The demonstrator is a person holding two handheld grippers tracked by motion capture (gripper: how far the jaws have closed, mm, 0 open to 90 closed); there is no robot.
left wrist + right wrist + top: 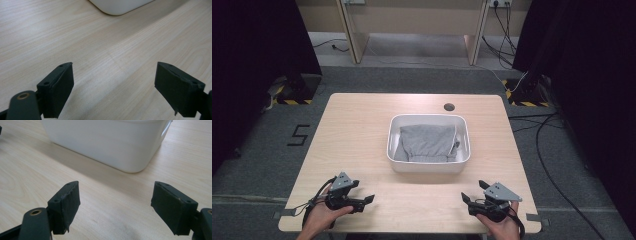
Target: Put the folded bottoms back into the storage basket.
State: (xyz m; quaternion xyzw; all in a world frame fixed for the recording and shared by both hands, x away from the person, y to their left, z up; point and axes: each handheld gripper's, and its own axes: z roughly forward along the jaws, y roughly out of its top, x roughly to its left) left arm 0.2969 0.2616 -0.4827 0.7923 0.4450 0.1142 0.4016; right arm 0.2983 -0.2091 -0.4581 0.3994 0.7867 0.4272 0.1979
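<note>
A light wooden rectangular bench (362, 145) stands on grey carpet, with a small dark round hole (449, 106) near its far edge. At the middle of the bench sits a white rectangular plastic tub (428, 166) with rounded corners, and inside it lies a folded grey cloth garment (428, 142), filling most of the tub floor. The garment looks soft, light and floppy; it would likely sag when lifted, so a pinch on a folded edge or a thick bunched layer seems the best hold. The tub looks stiff, smooth and light, best taken by its rim. At the near edge, well apart from the tub, a person's hands hold the left gripper (368, 200) and the right gripper (467, 197), both resting low over the bench. Each has its fingers spread wide with nothing between them. The high view shows the garment inside the tub. The left gripper view shows bare wood grain between its fingers (58, 86) and a rounded tub corner far off. The right gripper view shows the tub's plain outer wall and a handle cut-out (166, 128) close ahead.
</note>
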